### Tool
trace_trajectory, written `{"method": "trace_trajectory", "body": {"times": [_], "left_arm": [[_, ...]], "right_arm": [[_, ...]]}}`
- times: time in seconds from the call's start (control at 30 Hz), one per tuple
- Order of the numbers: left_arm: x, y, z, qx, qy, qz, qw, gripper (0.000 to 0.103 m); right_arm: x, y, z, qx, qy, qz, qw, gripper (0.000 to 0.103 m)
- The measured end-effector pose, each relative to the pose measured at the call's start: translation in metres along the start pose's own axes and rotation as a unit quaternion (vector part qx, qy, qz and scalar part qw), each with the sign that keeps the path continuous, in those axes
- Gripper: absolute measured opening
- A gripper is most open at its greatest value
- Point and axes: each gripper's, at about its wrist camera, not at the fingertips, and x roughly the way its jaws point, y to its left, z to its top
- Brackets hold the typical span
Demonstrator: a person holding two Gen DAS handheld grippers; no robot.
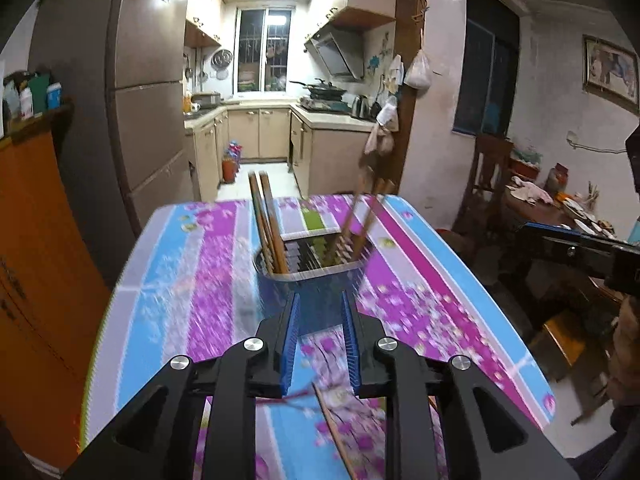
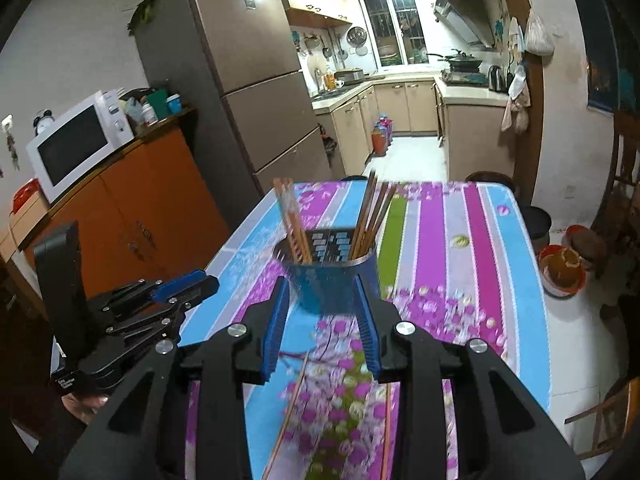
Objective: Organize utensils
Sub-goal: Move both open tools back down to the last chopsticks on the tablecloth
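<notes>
Beyond a floral striped tablecloth (image 1: 192,280) and kitchen cabinets, from the left wrist: blue utensil holder (image 1: 316,276) upright, chopsticks (image 1: 268,228) inside, left gripper (image 1: 320,312) parted, empty, loose chopstick (image 1: 334,432) beneath; from the right wrist: same holder, right gripper (image 2: 324,292) parted, empty, microwave (image 2: 78,142) left.

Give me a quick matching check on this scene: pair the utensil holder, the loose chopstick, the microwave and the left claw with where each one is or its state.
Things:
1. utensil holder
2. loose chopstick
3. microwave
4. left claw

Places or states:
A. lying flat on the tablecloth
B. open, nothing between the pads
C. on the orange cabinet
D. standing on the table, chopsticks upright inside

Pairs: 1-D, 2-A, 3-C, 4-B
</notes>
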Motion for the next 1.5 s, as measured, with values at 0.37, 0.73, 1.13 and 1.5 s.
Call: {"method": "trace_trajectory", "body": {"times": [0.37,0.73,1.13,1.5], "left_arm": [[-0.013,-0.030,-0.072,0.033,0.031,-0.021,0.9988,0.028],[-0.013,-0.053,-0.176,0.061,0.044,0.013,0.9971,0.030],[-0.016,-0.071,-0.277,0.126,-0.003,0.034,0.9915,0.030],[-0.012,-0.090,-0.294,0.134,-0.045,0.057,0.9883,0.030]], "right_arm": [[-0.016,0.002,-0.077,0.000,0.021,0.042,0.999,0.032],[-0.009,-0.014,-0.195,-0.008,0.033,-0.014,0.999,0.035],[-0.015,-0.020,-0.291,-0.058,-0.033,-0.164,0.984,0.035],[-0.009,-0.011,-0.320,-0.100,-0.059,-0.182,0.976,0.035]]}}
